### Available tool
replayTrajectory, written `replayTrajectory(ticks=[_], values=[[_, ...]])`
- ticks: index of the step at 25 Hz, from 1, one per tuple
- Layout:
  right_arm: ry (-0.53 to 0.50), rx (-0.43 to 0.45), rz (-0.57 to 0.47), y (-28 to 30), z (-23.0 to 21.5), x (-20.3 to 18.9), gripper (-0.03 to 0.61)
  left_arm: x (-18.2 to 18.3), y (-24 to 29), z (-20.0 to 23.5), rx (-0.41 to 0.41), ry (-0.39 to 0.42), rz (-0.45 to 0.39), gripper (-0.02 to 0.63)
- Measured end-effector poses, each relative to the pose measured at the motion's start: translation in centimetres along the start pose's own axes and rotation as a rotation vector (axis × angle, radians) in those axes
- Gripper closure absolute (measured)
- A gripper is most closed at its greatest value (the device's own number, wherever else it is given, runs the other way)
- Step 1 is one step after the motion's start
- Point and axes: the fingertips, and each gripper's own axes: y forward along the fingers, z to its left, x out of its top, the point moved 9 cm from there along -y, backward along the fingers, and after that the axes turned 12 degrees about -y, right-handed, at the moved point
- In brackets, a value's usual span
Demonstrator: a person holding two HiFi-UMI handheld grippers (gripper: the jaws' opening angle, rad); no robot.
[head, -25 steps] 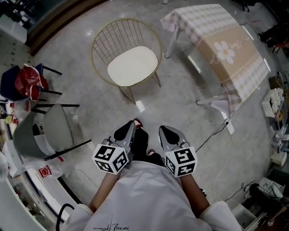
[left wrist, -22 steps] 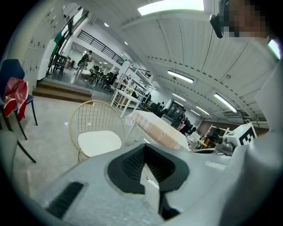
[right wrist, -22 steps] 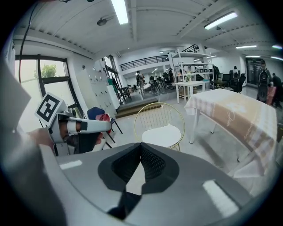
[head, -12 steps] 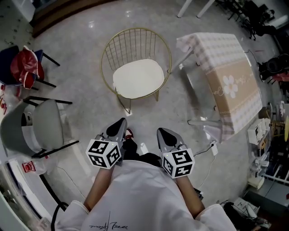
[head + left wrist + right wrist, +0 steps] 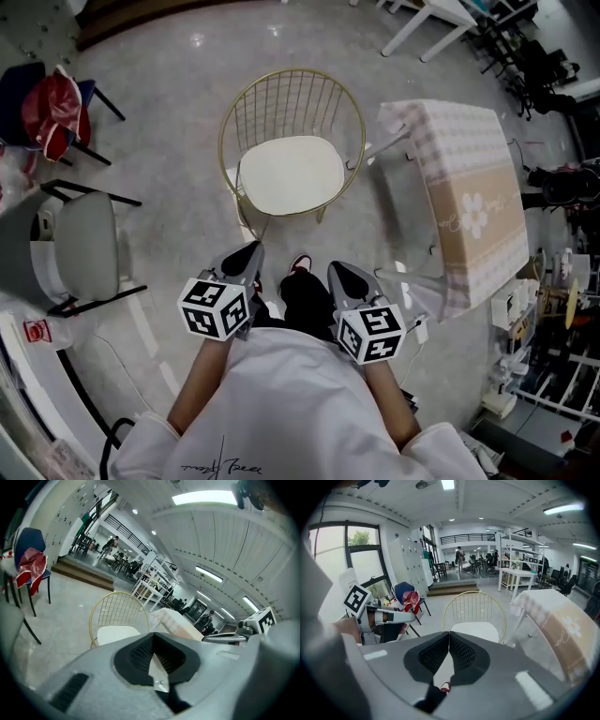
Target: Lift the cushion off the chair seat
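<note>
— Between the jaws of the left gripper [image 5: 152,638], can anything be made out?

— Nothing is held there. The jaws are seen met at their tips, and only floor shows through the slit below them. The same is found on the right gripper [image 5: 449,634]: closed, with nothing clamped.

— And what is hidden or cut off?

— From the head view, both hands are covered by the marker cubes, and the legs are mostly masked by the white shirt [image 5: 291,403]; only one shoe [image 5: 300,263] is glimpsed between the grippers. In each gripper view the near edge of the cushion [image 5: 291,174] is blocked by the gripper's own body. The legs of the gold wire chair [image 5: 292,98] are largely concealed under its seat. The grey chair [image 5: 86,248] is clipped by the left edge of the head view.

— Where is the cushion placed?

— It is laid flat on the wire chair's seat, ahead of both grippers, well apart from them and untouched.

— How much room is left around it?

— Bare floor [image 5: 178,141] is left open in front of the chair and to its left, up to the grey chair. On the right it is tighter: the corner of the checked-cloth table [image 5: 469,178] is set just beside the chair's rim.
</note>
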Motion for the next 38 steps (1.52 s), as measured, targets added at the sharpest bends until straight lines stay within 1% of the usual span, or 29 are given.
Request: replayTrajectory(ticks=[4, 7, 12, 16, 19, 23, 31, 34, 36, 38], values=[[-0.018, 0.028, -0.003, 1.5, -0.8, 0.7, 0.565, 0.5, 0.3, 0.7, 0.019, -0.008, -0.017, 0.612], [-0.028, 0.047, -0.018, 2.5, -1.8, 1.3, 0.565, 0.4, 0.5, 1.2, 0.045, -0.030, -0.032, 0.612], [-0.034, 0.065, -0.036, 4.4, -4.6, 2.5, 0.562, 1.3, 2.5, 1.5, 0.068, -0.038, -0.044, 0.612], [-0.020, 0.085, -0.051, 5.6, -7.0, 3.0, 0.561, 2.0, 4.5, 1.5, 0.070, -0.094, -0.066, 0.614], [-0.018, 0.105, -0.057, 7.0, -9.4, 3.6, 0.560, 2.6, 6.7, 1.2, 0.112, -0.100, -0.066, 0.617], [-0.009, 0.154, -0.054, 9.8, -12.6, 4.3, 0.560, 3.4, 10.3, 0.9, 0.169, -0.095, -0.033, 0.617], [-0.010, 0.257, -0.021, 15.2, -19.1, 5.8, 0.552, 5.8, 17.1, 0.7, 0.264, -0.133, -0.025, 0.617], [-0.005, 0.283, -0.009, 16.9, -21.6, 5.9, 0.552, 6.3, 19.5, 0.8, 0.302, -0.151, -0.018, 0.617], [0.016, 0.301, 0.004, 18.2, -23.4, 5.7, 0.551, 6.5, 21.3, 1.0, 0.328, -0.146, -0.010, 0.617], [0.050, 0.318, 0.020, 19.5, -25.1, 5.2, 0.551, 6.4, 22.8, 1.4, 0.368, -0.118, 0.008, 0.617]])
